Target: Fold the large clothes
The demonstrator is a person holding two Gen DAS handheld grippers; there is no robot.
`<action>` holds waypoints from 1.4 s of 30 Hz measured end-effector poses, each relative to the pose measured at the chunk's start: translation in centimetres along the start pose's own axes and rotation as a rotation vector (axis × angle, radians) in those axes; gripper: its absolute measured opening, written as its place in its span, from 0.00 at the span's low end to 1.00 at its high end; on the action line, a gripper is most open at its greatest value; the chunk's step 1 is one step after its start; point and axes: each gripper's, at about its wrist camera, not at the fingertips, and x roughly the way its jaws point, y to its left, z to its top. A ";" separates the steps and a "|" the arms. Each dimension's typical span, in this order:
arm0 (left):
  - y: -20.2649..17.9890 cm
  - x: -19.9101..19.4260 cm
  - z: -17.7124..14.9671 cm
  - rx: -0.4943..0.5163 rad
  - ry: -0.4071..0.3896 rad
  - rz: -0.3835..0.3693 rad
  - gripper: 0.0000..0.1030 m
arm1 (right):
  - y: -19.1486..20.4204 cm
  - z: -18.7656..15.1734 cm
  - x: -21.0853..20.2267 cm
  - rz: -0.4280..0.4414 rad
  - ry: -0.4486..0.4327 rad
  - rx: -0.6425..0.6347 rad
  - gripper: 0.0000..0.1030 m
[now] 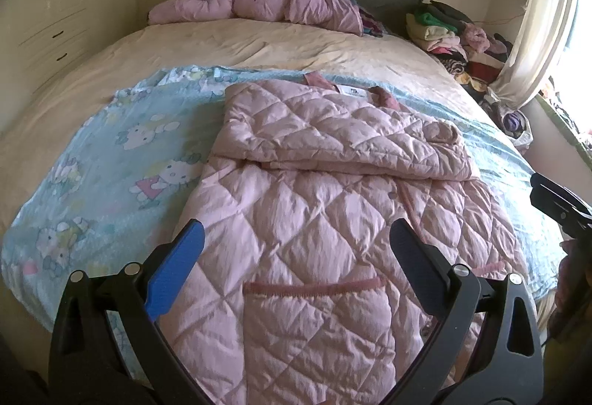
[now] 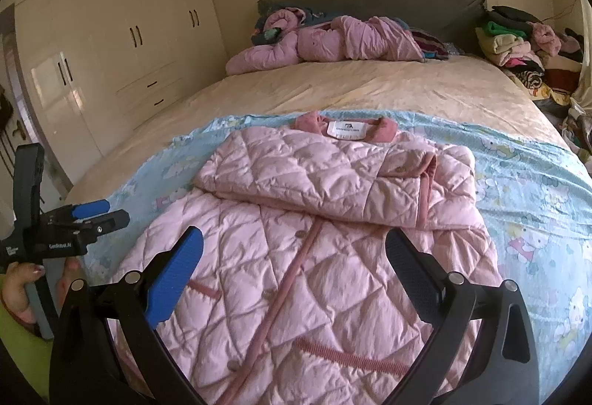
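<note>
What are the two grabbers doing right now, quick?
Left gripper: jaws open, holding nothing, above the pink quilted jacket.
Right gripper: jaws open, holding nothing, above the same jacket.

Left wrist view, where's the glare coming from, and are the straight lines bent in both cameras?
Left wrist view: the window at the right edge is blown out white behind the curtain. Right wrist view: no such glare, even soft light, and the wardrobe edges bow. Both views: fisheye curves the bed outline, corners dark.
</note>
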 end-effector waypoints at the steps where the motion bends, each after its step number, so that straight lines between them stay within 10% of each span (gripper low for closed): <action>1: 0.1 0.0 -0.2 -0.001 0.002 0.003 0.91 | 0.0 -0.3 -0.1 0.002 0.003 0.000 0.95; 42: 7.8 0.1 -10.1 -0.165 0.110 0.077 0.91 | -1.5 -7.3 1.3 0.010 0.149 0.033 0.95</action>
